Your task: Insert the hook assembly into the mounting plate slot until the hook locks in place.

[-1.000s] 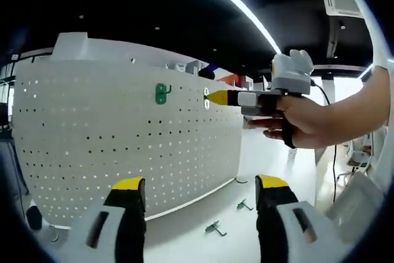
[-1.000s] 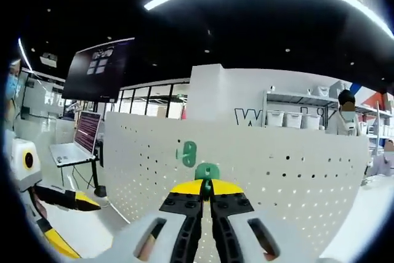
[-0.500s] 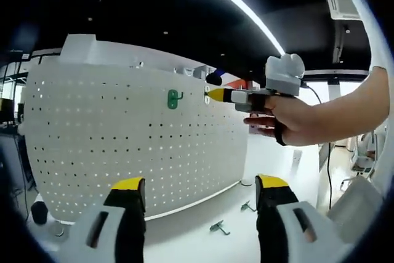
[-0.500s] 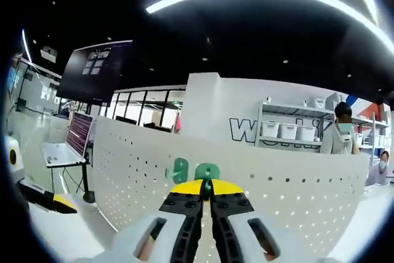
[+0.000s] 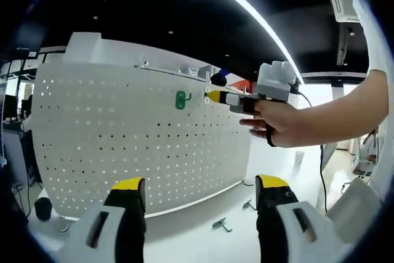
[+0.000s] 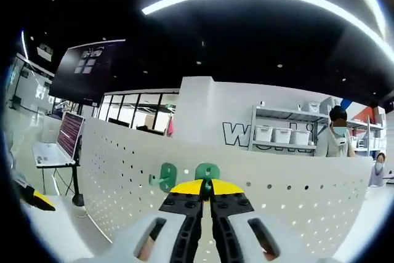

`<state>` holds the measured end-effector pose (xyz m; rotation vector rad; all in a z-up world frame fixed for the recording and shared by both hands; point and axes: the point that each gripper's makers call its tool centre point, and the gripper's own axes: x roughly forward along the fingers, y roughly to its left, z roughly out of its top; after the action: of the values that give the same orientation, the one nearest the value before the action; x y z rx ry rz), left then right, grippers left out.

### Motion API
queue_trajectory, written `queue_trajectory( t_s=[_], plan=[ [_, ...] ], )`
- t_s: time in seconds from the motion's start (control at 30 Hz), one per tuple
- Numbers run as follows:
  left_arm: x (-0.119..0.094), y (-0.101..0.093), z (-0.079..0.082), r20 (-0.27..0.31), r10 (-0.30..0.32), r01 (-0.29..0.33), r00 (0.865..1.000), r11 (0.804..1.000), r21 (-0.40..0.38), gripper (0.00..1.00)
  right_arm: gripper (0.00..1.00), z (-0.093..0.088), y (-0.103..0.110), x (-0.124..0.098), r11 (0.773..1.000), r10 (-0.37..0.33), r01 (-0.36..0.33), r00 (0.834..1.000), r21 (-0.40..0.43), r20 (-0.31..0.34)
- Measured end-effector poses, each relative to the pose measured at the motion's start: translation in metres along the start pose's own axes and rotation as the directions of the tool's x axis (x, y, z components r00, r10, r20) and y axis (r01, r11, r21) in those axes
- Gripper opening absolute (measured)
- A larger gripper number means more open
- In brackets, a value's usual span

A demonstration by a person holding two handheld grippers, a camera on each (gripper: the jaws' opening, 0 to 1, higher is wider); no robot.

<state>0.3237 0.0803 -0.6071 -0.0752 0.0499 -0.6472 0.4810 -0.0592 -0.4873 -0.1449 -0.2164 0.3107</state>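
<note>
- In my left gripper view, the left gripper (image 5: 200, 198) sits low with its two yellow-tipped jaws spread wide and nothing between them.
- Ahead of it the white perforated mounting plate (image 5: 111, 133) stands upright on the bench (image 5: 203, 244).
- A green hook (image 5: 180, 98) already hangs near the plate's upper edge, toward its right end.
- Just right of that hook, the right gripper (image 5: 212, 96) comes in from the right, held by a person's hand (image 5: 280, 121), its yellow tip up against the plate near the top edge.
- Two loose green hooks (image 5: 220, 224) lie on the bench past the plate's lower right corner.
- In my right gripper view, the right gripper's (image 6: 207, 188) jaws are pressed together, pinching the green hook assembly (image 6: 207, 172), which sits at the plate (image 6: 295, 198) just below its top edge; I cannot tell whether it is seated.
- The mounted hook (image 6: 165, 177) is just left of it.
- A laptop (image 6: 55, 146) stands far left.
</note>
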Motion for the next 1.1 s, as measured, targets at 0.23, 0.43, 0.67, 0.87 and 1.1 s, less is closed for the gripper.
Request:
queue_trajectory(
  t_s=[0.23,0.43,0.67,0.87,1.1],
  plan=[
    [0.000,0.001,-0.003,-0.010,0.001,-0.001,1.000,1.000,-0.002,0.74,0.01,-0.005,0.003,0.007,1.000,0.009,-0.009,1.000,0.008,-0.005],
    [0.000,0.002,-0.005,-0.017,0.002,-0.002,1.000,1.000,-0.008,0.73,0.01,-0.008,0.002,0.014,1.000,0.011,-0.010,1.000,0.008,-0.012],
    [-0.002,0.007,-0.010,-0.026,0.010,-0.010,1.000,1.000,-0.017,0.72,0.01,-0.014,0.002,0.016,1.000,0.001,-0.001,0.999,0.001,-0.033],
    [-0.002,0.006,-0.011,-0.027,0.007,-0.007,1.000,1.000,-0.019,0.72,0.01,-0.014,0.003,0.017,1.000,-0.017,0.017,0.999,0.005,-0.036],
    [-0.005,0.007,-0.012,-0.028,0.012,-0.013,1.000,1.000,-0.022,0.71,0.02,-0.014,0.004,0.017,0.997,-0.058,0.054,0.996,-0.057,-0.068]
  ],
)
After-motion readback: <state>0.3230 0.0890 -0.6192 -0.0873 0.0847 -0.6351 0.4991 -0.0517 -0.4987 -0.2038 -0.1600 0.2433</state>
